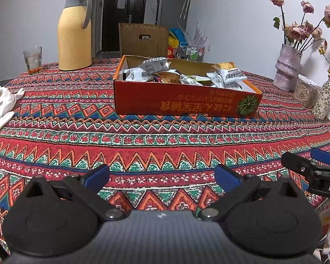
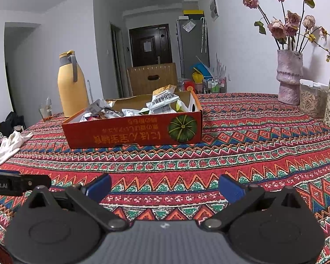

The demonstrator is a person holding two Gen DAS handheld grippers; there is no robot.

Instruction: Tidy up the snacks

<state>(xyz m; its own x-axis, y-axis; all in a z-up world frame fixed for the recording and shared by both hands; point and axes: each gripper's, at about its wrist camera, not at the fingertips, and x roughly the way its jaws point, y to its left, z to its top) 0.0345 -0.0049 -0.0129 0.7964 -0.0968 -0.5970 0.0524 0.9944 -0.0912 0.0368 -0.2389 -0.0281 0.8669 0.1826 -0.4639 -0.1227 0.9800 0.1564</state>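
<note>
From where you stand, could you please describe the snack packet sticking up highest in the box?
Find the shallow red cardboard box on the patterned tablecloth. Near its pumpkin-picture end, one white snack packet stands above the pile, its orange-printed top setting it apart.

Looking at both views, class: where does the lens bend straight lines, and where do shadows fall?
Left wrist view: black lens corner top right; the vase throws a shadow on the wall. Right wrist view: dark corners, the walls lean, the tablecloth stripes curve; a thin shadow lies under the box.
</note>
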